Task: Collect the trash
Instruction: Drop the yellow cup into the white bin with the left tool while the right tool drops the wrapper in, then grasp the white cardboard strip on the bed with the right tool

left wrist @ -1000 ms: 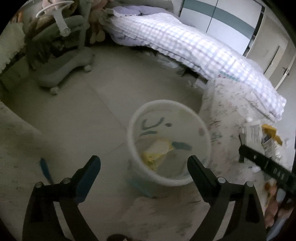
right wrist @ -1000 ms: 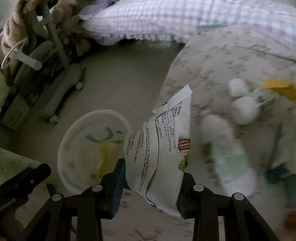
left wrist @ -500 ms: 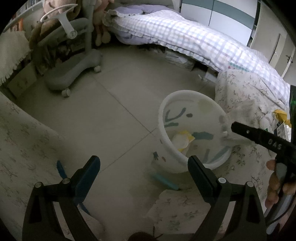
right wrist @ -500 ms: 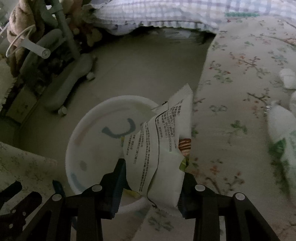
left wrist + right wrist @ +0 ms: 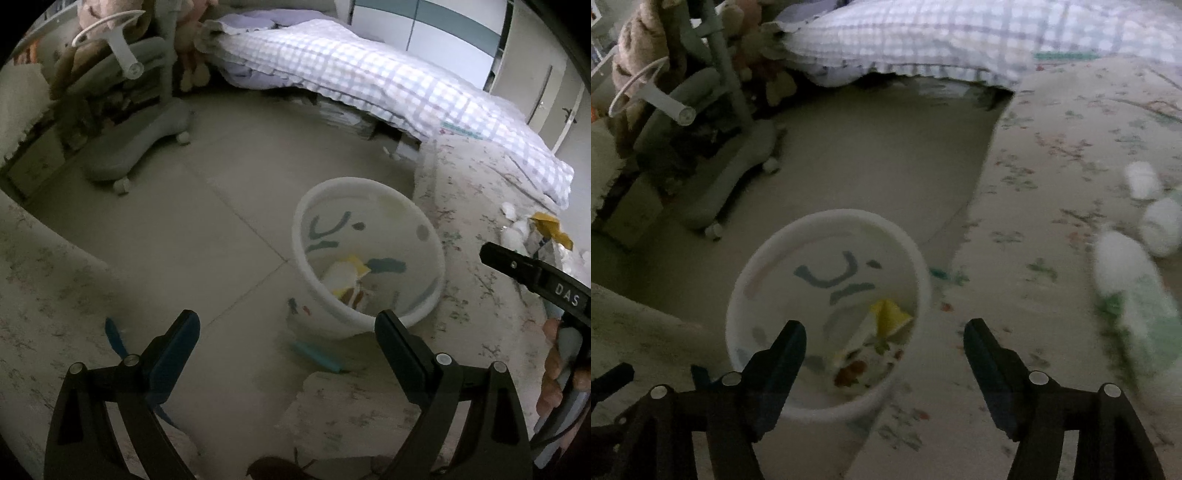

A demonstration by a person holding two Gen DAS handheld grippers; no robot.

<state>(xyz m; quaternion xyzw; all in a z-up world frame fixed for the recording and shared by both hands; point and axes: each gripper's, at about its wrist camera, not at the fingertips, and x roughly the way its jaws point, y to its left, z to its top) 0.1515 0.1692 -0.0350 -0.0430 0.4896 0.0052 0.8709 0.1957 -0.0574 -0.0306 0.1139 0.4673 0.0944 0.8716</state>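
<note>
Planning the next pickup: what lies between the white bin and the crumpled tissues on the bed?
Only bare flowered bedspread between bin and tissues, in the right wrist view.

The white lumps (image 5: 1123, 254) and the greenish wrapper (image 5: 1148, 325) on the floral bedspread (image 5: 1052, 155) smear into blur near its right side. In the bin (image 5: 827, 314), the dropped packet (image 5: 864, 354) is soft and half masked by a gripper finger. The hand (image 5: 554, 369) is cut off at the right edge.
</note>
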